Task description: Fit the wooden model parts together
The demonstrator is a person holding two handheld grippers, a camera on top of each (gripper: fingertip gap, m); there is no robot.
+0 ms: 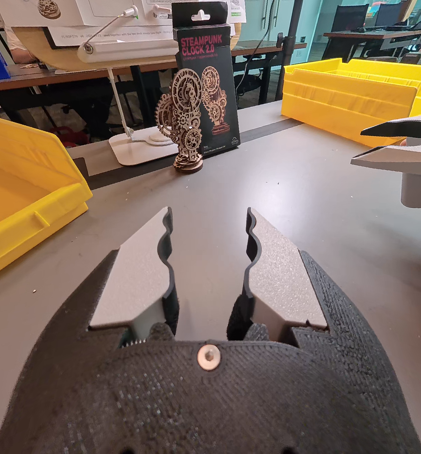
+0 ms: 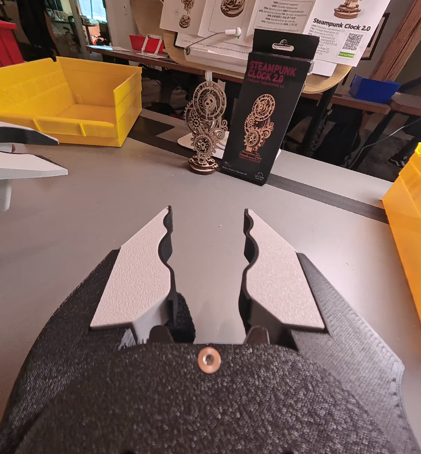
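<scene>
Left wrist view shows the left gripper (image 1: 209, 211) low over the grey surface (image 1: 290, 221), with its jaws wide apart and nothing between them but bare grey top. The wooden model (image 1: 183, 122), a little clock made of gears, stands upright on its round base straight ahead, well apart from the jaws. A tall black box (image 1: 205, 81) stands just behind it and a bit to the right. A white stand (image 1: 133, 149) sits to the left of the model, holding up paper sheets (image 1: 93, 14). A yellow bin (image 1: 20, 196) lies on the left side and another yellow bin (image 1: 347, 98) sits far off to the right. The right gripper (image 1: 376, 145) pokes in from the right edge, turned on its side. In the right wrist view, that gripper (image 2: 208, 212) also has its jaws spread open with nothing in them. From here the model (image 2: 205, 130) stands ahead, just left of the box (image 2: 268, 115). The far yellow bin (image 2: 64, 103) is on the left, and the other gripper (image 2: 57, 154) comes in from the left edge.
</scene>
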